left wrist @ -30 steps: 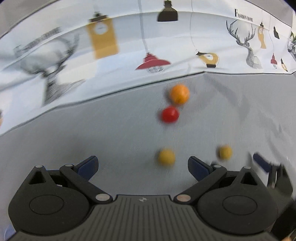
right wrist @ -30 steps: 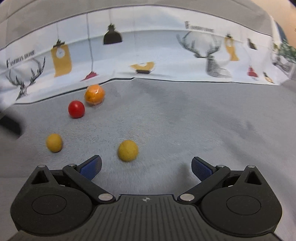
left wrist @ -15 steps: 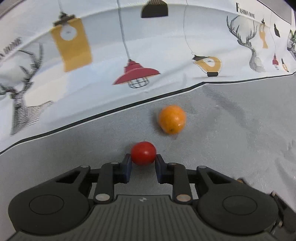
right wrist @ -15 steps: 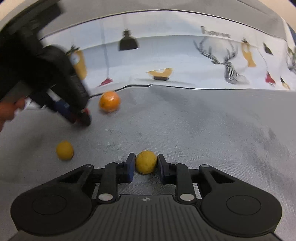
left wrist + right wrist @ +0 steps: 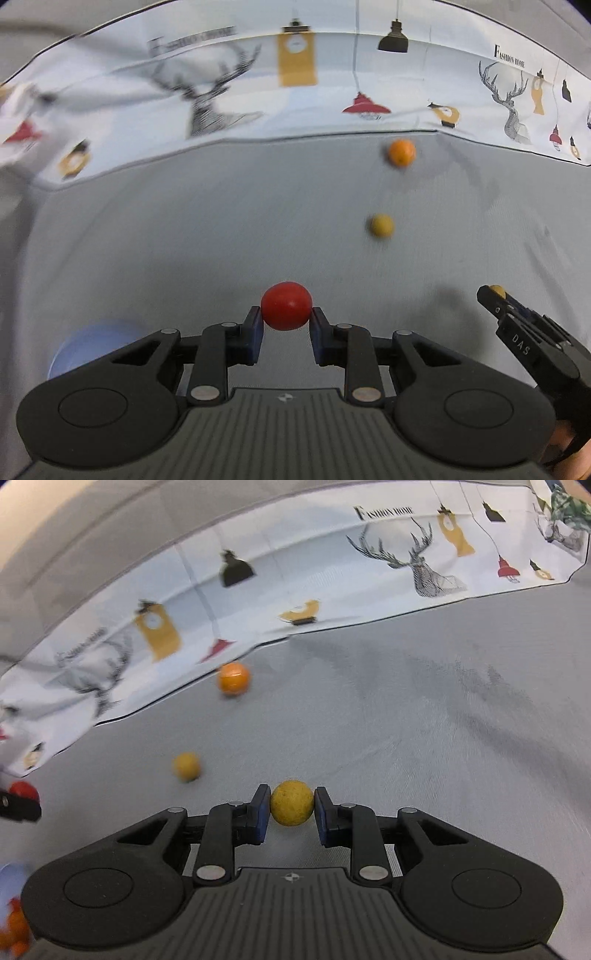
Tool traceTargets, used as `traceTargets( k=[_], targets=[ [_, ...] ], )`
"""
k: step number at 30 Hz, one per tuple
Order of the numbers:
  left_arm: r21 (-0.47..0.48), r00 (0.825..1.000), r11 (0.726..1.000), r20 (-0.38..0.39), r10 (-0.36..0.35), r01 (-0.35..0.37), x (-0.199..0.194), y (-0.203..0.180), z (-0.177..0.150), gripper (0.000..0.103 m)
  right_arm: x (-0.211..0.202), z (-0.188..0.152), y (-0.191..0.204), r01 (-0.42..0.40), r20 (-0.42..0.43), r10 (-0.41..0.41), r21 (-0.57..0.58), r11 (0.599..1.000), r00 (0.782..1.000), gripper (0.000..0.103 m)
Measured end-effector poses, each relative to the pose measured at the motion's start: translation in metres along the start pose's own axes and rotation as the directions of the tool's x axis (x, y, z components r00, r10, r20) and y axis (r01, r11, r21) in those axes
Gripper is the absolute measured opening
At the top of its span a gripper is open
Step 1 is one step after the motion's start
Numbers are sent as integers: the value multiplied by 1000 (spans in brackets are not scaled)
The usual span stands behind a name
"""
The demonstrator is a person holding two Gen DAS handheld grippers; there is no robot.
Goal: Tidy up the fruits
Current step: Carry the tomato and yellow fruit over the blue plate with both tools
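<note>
My left gripper (image 5: 286, 319) is shut on a red round fruit (image 5: 286, 305), held above the grey cloth. My right gripper (image 5: 291, 810) is shut on a yellow round fruit (image 5: 291, 802); it also shows at the right edge of the left wrist view (image 5: 496, 295). An orange (image 5: 402, 152) lies near the patterned backdrop, and shows in the right wrist view (image 5: 233, 678). A second yellow fruit (image 5: 381, 225) lies on the cloth, seen also in the right wrist view (image 5: 187, 766). The red fruit in the left gripper shows at the left edge of the right wrist view (image 5: 23, 792).
A pale blue bowl (image 5: 92, 347) sits at the lower left, partly hidden by my left gripper; its edge with orange pieces shows in the right wrist view (image 5: 11, 904). A white backdrop (image 5: 236, 92) with deer and lamp prints bounds the grey cloth (image 5: 184, 240).
Both grippers went from open to shut on fruit and have lifted and pulled back. The left one swung left with the red fruit, so the blue bowl came into view.
</note>
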State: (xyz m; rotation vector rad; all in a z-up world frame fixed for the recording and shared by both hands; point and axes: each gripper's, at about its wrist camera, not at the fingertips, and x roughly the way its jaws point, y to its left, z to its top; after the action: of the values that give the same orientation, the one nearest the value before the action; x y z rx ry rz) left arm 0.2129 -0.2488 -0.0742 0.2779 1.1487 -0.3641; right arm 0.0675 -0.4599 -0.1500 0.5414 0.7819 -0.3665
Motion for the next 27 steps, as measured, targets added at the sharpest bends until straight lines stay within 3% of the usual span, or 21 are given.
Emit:
traceTargets(
  k=[6, 13, 27],
  targets=[
    [-16, 1000, 1000, 1, 13, -13, -58, 19, -67, 29, -74, -35, 40, -118, -76, 116, -28, 993, 990, 27],
    [-38, 1000, 999, 19, -2, 3, -112, 44, -137, 29, -144, -71, 97, -256, -168, 238, -97, 962, 957, 27],
    [-118, 992, 993, 125, 4, 11, -183, 96, -236, 29, -238, -112, 156, -329, -167, 295, -241, 913, 941, 27]
  ],
)
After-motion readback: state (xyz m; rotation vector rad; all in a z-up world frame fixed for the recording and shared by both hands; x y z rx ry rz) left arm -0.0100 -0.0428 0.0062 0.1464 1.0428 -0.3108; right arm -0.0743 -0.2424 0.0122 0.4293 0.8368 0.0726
